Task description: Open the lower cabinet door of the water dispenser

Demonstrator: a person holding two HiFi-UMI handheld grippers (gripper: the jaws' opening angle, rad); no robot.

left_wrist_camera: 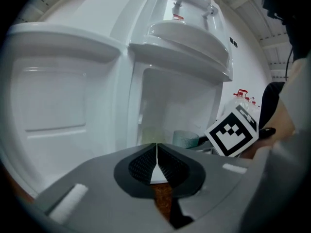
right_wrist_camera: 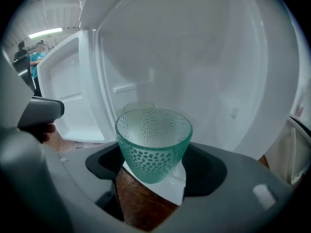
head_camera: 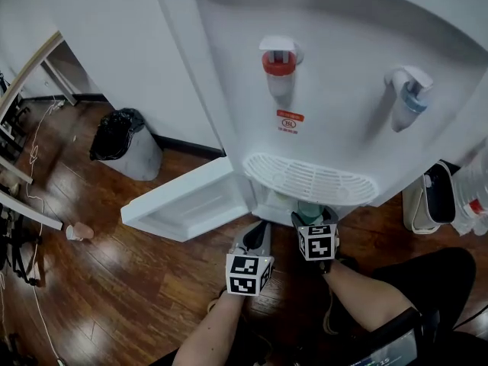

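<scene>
The left gripper has its jaws pressed together with nothing between them, and it points at the open lower compartment of the water dispenser. Just beside it, the right gripper has its jaws spread wide on either side of a green dotted glass cup, which they hold upright at the mouth of that compartment. The lower cabinet door already stands open, swung out to the left of the dispenser so that its white inner face shows in both gripper views. Above the opening sits the slotted drip tray, with the red tap and the blue tap higher up. Well to the left, a bin with a black bag stands on the wooden floor by the wall.
</scene>
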